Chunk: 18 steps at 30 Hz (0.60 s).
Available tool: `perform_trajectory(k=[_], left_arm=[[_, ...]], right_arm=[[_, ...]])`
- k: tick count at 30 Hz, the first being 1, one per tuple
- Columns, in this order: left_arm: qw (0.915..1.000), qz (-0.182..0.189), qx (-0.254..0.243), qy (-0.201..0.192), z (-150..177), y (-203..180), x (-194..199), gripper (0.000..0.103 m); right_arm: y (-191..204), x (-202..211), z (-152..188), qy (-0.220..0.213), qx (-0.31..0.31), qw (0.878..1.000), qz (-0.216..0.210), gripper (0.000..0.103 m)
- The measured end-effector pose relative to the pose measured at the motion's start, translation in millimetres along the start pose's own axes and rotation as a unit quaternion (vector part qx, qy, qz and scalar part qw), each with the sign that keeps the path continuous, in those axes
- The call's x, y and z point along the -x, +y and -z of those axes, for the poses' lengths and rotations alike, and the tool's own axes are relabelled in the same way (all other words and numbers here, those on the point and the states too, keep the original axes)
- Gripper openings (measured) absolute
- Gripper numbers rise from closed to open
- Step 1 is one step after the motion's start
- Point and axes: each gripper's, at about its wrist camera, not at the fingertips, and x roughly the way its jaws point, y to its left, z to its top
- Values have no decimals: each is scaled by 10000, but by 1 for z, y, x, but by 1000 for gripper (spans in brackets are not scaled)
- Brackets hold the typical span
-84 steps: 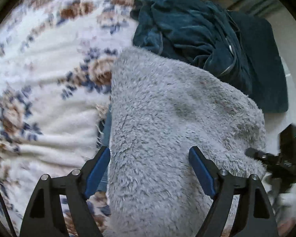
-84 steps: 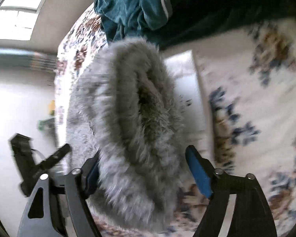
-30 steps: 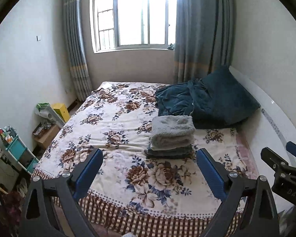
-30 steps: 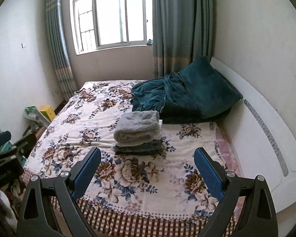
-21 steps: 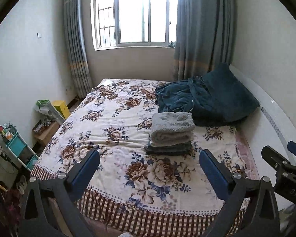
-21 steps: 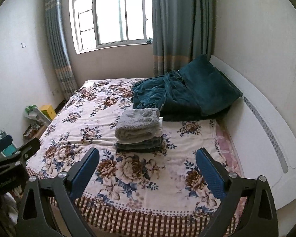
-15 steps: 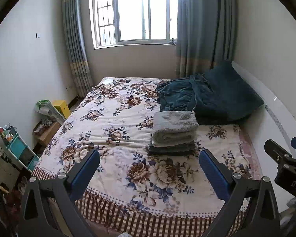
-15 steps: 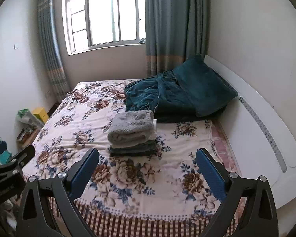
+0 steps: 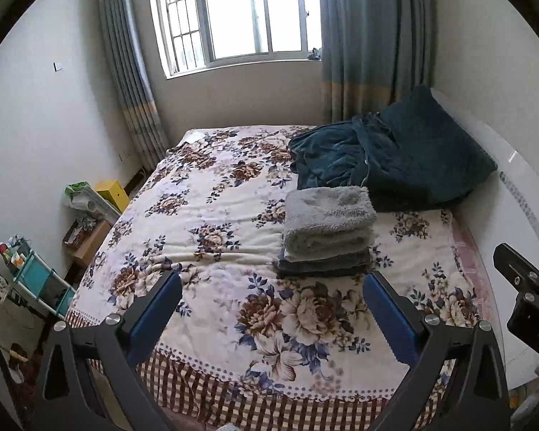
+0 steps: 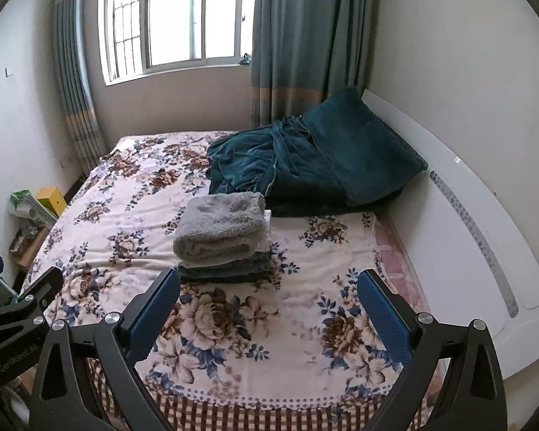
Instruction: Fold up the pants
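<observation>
Folded fluffy grey pants (image 9: 327, 215) (image 10: 221, 222) lie on top of a short stack of darker folded garments (image 9: 323, 265) (image 10: 222, 271) on the flowered bed cover (image 9: 204, 215). My left gripper (image 9: 271, 287) hangs over the foot of the bed, well short of the stack, wide open with nothing between its blue pads. My right gripper (image 10: 268, 283) is level with it, also open and empty. Each gripper shows at the edge of the other's view: the right gripper's body (image 9: 528, 298) and the left gripper's body (image 10: 21, 309).
A dark teal blanket and pillow (image 9: 413, 158) are heaped behind the stack against the white headboard (image 10: 467, 233). A yellow box (image 9: 113, 192) and a teal cart (image 9: 36, 280) stand on the floor left of the bed. Window and curtains lie beyond.
Both grippers were right at the grey pants earlier and have since pulled far back, leaving them on the stack. Over the last second both drifted slightly toward the bed and lower.
</observation>
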Motion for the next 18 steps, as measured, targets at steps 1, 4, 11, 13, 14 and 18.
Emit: perform_trajectory(k=[1,4,11,13,14,18], left_arm=[[10000,-8,-19,14,-1,-1,-2,103],[10000,-26,-33,35,-3,-1,-6,103],[10000,-55,-24,-22,-6,0,-12,103],[10000,-59,6,-19,-7,0,-15,103],[10000,-61,-11,-22,-8,1,-14,103],[9999,-91,26,-39,-9,4,-14,103]], right_arm=[[1,-4,0,22,3,10000,-2,101],[6,-13,-1,52,28,10000,8,101],[10,-18,2,85,6,10000,-35,101],[11,-19,1,81,-6,10000,-50,101],[11,-18,2,66,-14,10000,-44,101],[11,-18,4,85,-37,9999,-69,101]])
